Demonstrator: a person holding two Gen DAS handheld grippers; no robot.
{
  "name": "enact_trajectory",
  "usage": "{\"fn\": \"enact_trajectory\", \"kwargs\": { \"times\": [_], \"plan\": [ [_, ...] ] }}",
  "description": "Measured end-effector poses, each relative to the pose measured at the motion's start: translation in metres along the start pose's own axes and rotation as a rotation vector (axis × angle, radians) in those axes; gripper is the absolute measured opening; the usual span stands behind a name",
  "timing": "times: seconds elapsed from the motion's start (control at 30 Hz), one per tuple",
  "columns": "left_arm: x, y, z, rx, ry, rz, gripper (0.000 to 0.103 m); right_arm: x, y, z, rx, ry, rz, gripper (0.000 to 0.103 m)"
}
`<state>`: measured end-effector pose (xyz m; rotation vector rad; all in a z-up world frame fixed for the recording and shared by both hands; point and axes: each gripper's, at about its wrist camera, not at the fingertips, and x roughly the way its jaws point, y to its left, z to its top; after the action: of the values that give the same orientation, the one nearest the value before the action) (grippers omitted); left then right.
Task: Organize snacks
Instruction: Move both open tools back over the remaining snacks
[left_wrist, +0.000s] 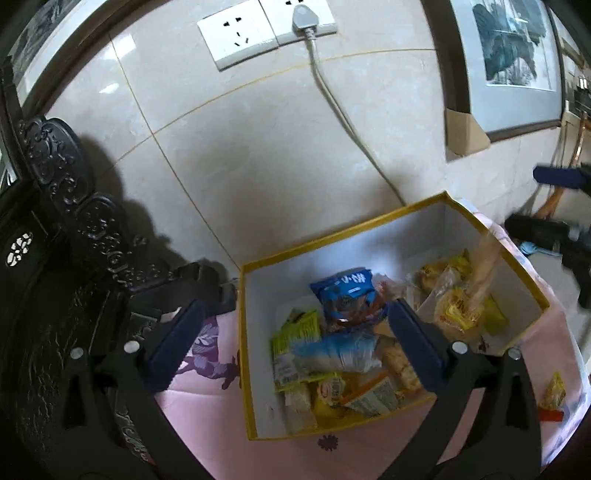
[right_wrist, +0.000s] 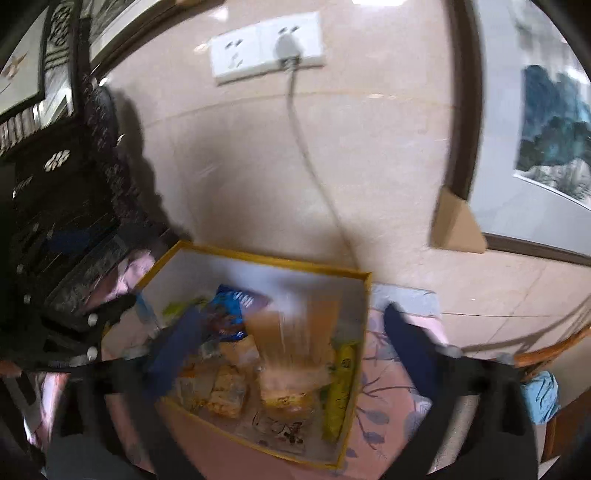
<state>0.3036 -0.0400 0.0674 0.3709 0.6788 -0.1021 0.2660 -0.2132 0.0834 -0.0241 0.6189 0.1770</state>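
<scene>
The snacks lie heaped in the yellow-rimmed box (left_wrist: 369, 218), which sits on my pink flowered cloth (left_wrist: 207, 402) right below both tongs. Between the tips of my left gripper (left_wrist: 295, 339) I see the blue packet (left_wrist: 345, 295) on top, a green packet (left_wrist: 295, 332) nearer the left-hand finger, and a pale blue wrapper (left_wrist: 340, 352) across the middle. Just past its right-hand finger sit yellow packets (left_wrist: 458, 314). A tan packet (right_wrist: 291, 343) shows as a vertical blur over the box's far side, between the tips of my right gripper (right_wrist: 291, 332); I cannot tell whether it touches the pile.

Both tongs stand wide apart with nothing pinched: the left pair straddles the box's near left part, and the right pair has one finger (right_wrist: 181, 347) over the box and the other over the cloth outside its wall.

One small yellow and orange snack (left_wrist: 554, 395) lies on the cloth beyond the left gripper's right-hand finger, outside the box. Ahead of both tongs a grey cable (left_wrist: 343, 114) runs down the tiled wall from a socket (left_wrist: 266, 31) to behind the box.
</scene>
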Motion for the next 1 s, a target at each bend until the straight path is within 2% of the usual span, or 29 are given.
{"fn": "enact_trajectory", "kwargs": {
  "times": [0.13,0.33,0.57,0.67,0.77,0.87,0.93,1.0],
  "plan": [
    [-0.003,-0.001,-0.002,0.018,0.015,0.019,0.101,-0.009,-0.004,0.002,0.015,-0.003,0.011,0.102],
    [-0.017,0.001,-0.004,-0.024,0.025,-0.016,0.101,-0.024,-0.007,-0.005,0.024,0.016,0.000,0.102],
    [-0.056,-0.005,-0.016,-0.045,0.039,-0.026,0.101,-0.067,-0.018,-0.022,0.156,0.029,0.025,0.102],
    [-0.081,-0.013,-0.027,-0.055,0.043,-0.058,0.101,-0.095,-0.011,-0.034,0.137,0.014,-0.001,0.102],
    [-0.094,-0.023,-0.038,-0.021,0.054,-0.036,0.101,-0.114,-0.004,-0.052,0.079,0.007,-0.023,0.102],
    [-0.098,-0.034,-0.065,-0.025,0.078,-0.103,0.101,-0.116,-0.005,-0.075,0.078,0.050,-0.048,0.102],
    [-0.096,-0.043,-0.097,-0.033,0.118,-0.186,0.101,-0.111,-0.006,-0.103,0.113,0.133,-0.016,0.102],
    [-0.093,-0.054,-0.136,-0.019,0.164,-0.209,0.101,-0.104,-0.005,-0.132,0.101,0.209,0.000,0.102]
  ]
}}
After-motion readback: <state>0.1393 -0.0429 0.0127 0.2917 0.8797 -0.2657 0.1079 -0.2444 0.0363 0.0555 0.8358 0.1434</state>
